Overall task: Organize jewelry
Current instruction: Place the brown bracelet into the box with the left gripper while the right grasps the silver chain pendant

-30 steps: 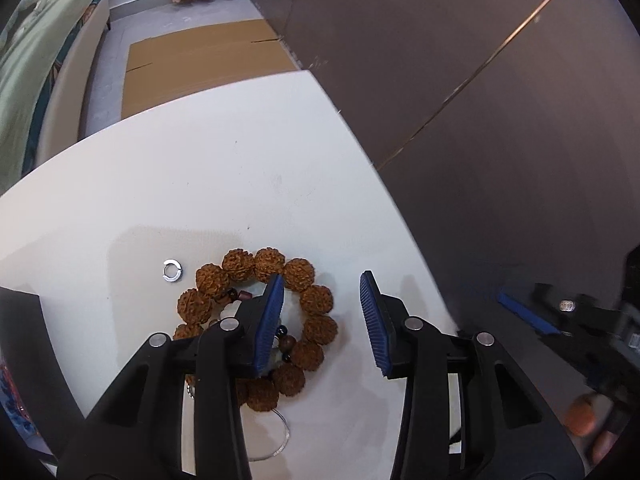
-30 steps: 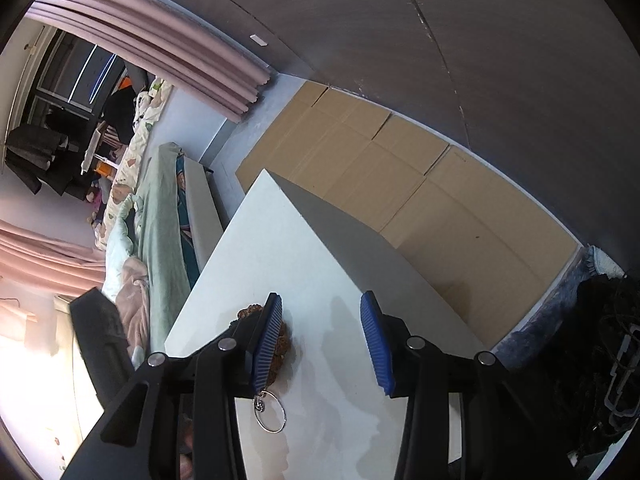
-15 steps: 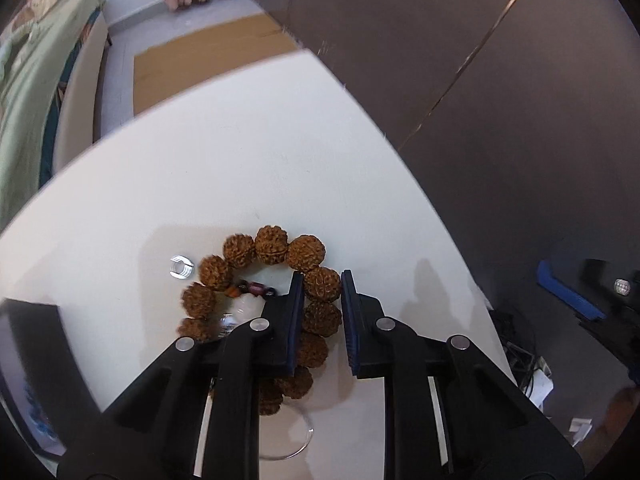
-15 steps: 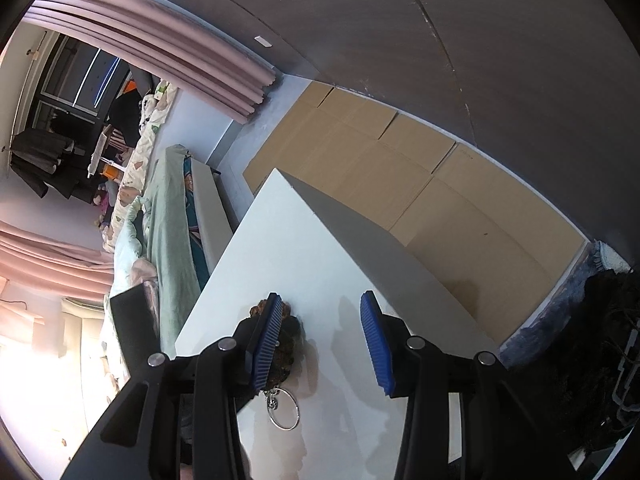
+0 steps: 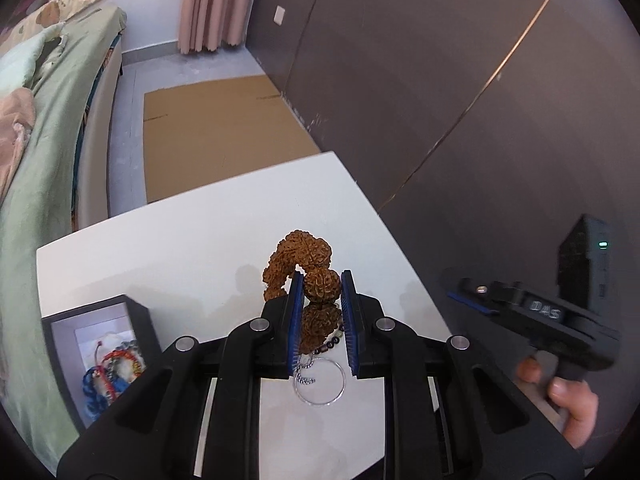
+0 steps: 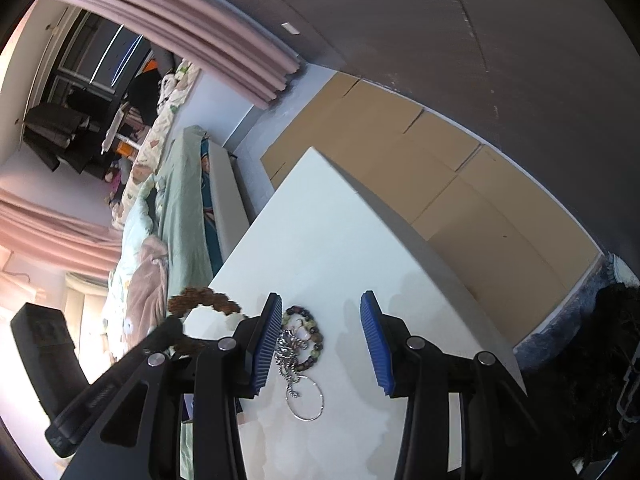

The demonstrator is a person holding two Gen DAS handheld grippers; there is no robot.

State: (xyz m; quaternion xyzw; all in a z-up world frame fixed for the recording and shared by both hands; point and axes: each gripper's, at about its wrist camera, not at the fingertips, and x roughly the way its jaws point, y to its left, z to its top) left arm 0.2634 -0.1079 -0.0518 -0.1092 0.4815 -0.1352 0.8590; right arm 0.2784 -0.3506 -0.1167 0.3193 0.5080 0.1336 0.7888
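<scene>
With some bracelets already in the box (image 5: 100,312), the left gripper (image 5: 320,292) jaws clamp the brown bead bracelet (image 5: 298,258) above the worktop (image 5: 180,240); the right gripper (image 6: 320,320) jaws gape empty over the small bead bracelet (image 6: 308,332), chain (image 6: 290,354) and ring (image 6: 308,398), all unsorted.

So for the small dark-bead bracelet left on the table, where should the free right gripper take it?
Grip the dark-bead bracelet across its bare far arc, coming straight down. It lies flat on the table, and its near side is tangled with the silver chain and hoop. The right gripper is open beside it.
</scene>
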